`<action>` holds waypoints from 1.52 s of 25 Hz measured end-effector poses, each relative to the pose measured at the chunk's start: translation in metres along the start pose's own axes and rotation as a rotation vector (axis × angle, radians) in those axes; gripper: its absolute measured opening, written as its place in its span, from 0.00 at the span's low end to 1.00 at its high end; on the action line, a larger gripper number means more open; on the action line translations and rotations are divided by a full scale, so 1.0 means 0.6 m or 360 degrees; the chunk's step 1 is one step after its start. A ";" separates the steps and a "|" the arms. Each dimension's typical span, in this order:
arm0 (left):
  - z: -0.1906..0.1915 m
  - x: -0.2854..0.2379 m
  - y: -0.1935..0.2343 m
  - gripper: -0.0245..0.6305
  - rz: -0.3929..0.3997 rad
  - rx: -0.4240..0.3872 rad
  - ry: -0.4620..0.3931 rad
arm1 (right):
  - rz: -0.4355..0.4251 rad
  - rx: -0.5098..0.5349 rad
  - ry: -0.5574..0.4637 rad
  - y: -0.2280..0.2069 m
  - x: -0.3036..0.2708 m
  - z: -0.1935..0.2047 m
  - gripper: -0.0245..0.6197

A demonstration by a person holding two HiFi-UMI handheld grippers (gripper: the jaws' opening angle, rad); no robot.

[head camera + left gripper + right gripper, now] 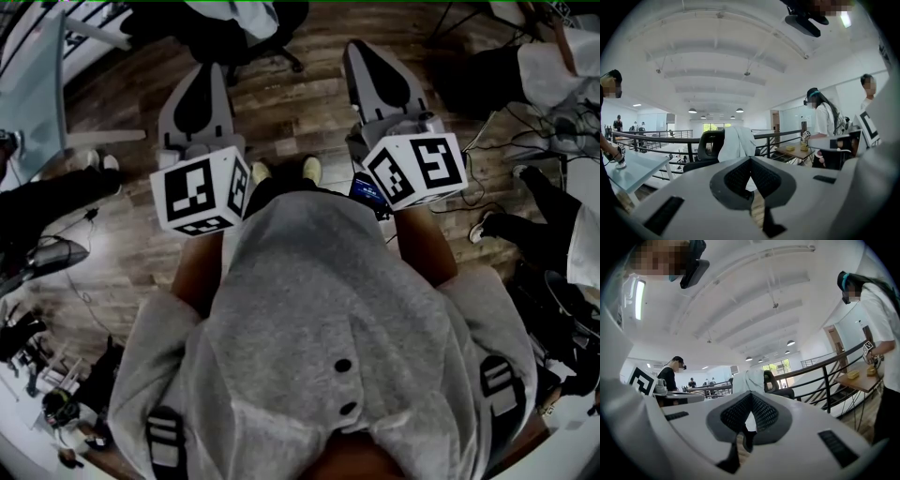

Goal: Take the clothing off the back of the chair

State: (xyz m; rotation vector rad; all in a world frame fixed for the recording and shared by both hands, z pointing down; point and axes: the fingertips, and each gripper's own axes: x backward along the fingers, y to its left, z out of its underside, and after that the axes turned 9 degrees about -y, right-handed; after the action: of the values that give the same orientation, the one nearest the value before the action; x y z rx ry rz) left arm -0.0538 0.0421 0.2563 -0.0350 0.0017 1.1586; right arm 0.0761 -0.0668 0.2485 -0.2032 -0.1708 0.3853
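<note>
Ahead, clothing [737,140] draped over chair [707,144] back, well apart from left gripper [751,160], right gripper [750,396]; both fingers pressed together, empty

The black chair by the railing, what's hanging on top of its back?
A white garment is draped over the backrest of the black chair, hanging down its middle and right side. In the left gripper view only the backrest's left part shows; the rest is covered.
</note>
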 end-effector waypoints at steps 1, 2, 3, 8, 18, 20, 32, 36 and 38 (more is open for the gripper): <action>0.005 -0.005 -0.002 0.05 -0.0007 -0.0008 0.0004 | -0.0006 -0.0009 -0.0003 -0.007 -0.002 0.003 0.06; 0.008 -0.008 -0.003 0.05 -0.0014 -0.0015 0.0010 | -0.0013 -0.0021 -0.0003 -0.013 -0.004 0.007 0.06; 0.010 -0.010 -0.004 0.05 -0.0019 -0.0022 0.0016 | -0.0021 -0.0032 -0.0002 -0.015 -0.007 0.009 0.06; -0.012 -0.005 -0.007 0.05 -0.0023 -0.0056 0.0006 | -0.0044 -0.0013 -0.0017 -0.007 -0.008 -0.010 0.06; -0.011 -0.045 0.006 0.05 -0.0007 -0.0059 -0.0043 | -0.0031 0.0022 -0.0031 -0.025 -0.035 -0.006 0.06; -0.015 -0.056 0.010 0.05 -0.0003 -0.0059 -0.0061 | -0.0026 0.0036 -0.0042 -0.028 -0.045 -0.011 0.06; 0.018 -0.138 0.083 0.05 -0.0051 0.0013 -0.0046 | -0.0019 0.0057 -0.0002 -0.035 -0.149 0.011 0.06; 0.026 -0.170 0.115 0.05 -0.0071 0.0040 -0.0039 | -0.0040 0.0052 0.0016 -0.036 -0.193 0.020 0.06; 0.027 -0.186 0.131 0.05 -0.0085 0.0046 -0.0039 | -0.0053 0.0053 0.0016 -0.038 -0.216 0.020 0.06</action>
State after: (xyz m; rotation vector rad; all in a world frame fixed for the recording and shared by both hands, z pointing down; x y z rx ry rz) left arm -0.1705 -0.0283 0.2725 0.0047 -0.0041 1.1055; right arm -0.0364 -0.1358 0.2491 -0.1696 -0.1575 0.3539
